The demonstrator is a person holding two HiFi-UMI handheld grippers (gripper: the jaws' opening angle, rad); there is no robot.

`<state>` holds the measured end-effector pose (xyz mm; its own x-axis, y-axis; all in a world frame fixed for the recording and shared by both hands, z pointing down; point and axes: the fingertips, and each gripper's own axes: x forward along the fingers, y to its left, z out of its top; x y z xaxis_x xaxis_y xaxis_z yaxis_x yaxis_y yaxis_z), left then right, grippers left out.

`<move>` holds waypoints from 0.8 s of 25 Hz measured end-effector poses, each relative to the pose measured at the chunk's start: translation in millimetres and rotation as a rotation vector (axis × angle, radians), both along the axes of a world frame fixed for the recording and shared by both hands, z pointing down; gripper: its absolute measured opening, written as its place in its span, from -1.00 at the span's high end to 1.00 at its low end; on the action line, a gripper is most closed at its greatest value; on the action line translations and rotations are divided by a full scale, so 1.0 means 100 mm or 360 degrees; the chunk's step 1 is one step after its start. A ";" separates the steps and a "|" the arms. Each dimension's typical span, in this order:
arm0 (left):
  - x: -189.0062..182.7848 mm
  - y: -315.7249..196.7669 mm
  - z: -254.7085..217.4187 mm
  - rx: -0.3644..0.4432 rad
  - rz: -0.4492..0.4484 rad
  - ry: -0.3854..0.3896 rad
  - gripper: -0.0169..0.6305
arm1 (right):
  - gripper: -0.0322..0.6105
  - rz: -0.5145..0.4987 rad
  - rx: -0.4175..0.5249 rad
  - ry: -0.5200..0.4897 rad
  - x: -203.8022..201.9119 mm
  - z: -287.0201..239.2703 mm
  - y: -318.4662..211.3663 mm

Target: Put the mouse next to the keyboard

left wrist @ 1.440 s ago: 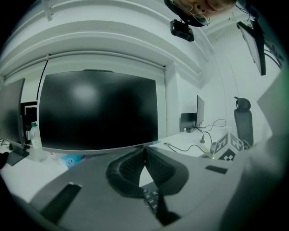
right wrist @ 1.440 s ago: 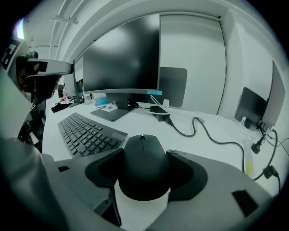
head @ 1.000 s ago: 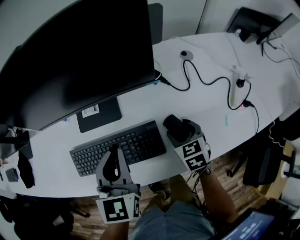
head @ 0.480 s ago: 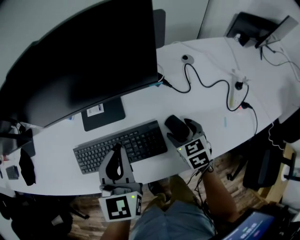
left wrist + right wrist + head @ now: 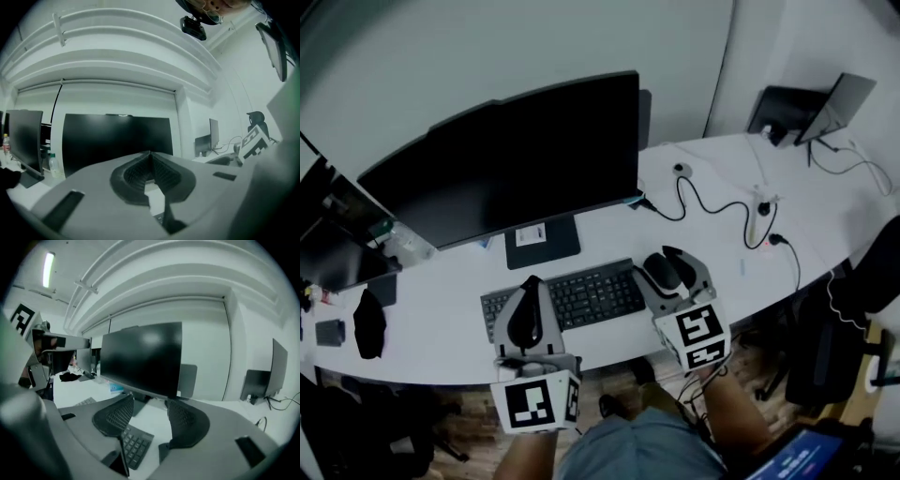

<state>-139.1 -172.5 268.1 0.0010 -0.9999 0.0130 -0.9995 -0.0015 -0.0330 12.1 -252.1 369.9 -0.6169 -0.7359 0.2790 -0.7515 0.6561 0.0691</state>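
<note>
The main danger now is that I disturb a mouse (image 5: pixel 660 273) which, as I judge it, already lies where it should be: just beside the right end of the keyboard (image 5: pixel 565 298), on the white table (image 5: pixel 722 234). My right gripper (image 5: pixel 150 402) hangs over that same right end, and its fingers (image 5: pixel 187 423) are closing with nothing between them; in the right gripper view I see only the corner of the keyboard and bare table in the gap, and the mouse itself does not show there. In the head view the mouse appears between the two fingers, but I believe it is under them and not touched, though I cannot be fully sure of the height. If I lower this hand while the fingers come together, one of them can catch the side of the mouse and push it away from the keyboard, or toward the front edge of the table, which is not far from the keyboard's near side. A sideways pull of the hand can do the same thing. My left gripper (image 5: pixel 150 158) has its fingers pressed together and holds nothing; it hovers over the front of the keyboard toward its left part, well apart from the mouse, so the only risk there is to press some keys if it sinks.
</note>
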 end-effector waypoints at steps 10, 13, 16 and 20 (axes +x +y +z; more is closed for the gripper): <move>-0.01 0.45 -0.73 0.0242 0.0016 -0.0040 0.93 | 0.85 0.0016 0.0493 -0.0134 -0.26 -1.23 0.67; 0.00 0.53 -0.78 0.0264 0.0028 -0.0036 0.93 | 0.85 0.0023 0.0526 -0.0147 -0.25 -1.31 0.78; 0.02 0.58 -0.82 0.0282 0.0040 -0.0038 0.93 | 0.85 0.0039 0.0549 -0.0150 -0.23 -1.36 0.86; 0.05 0.60 -0.85 0.0300 0.0059 -0.0047 0.93 | 0.86 0.0038 0.0556 -0.0149 -0.22 -1.39 0.91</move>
<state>-134.1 -112.3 182.7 0.0402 -0.9839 -0.1741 -0.9974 -0.0291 -0.0655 -10.0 -161.1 231.0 -0.6091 -0.7916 -0.0490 -0.7802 0.5870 0.2163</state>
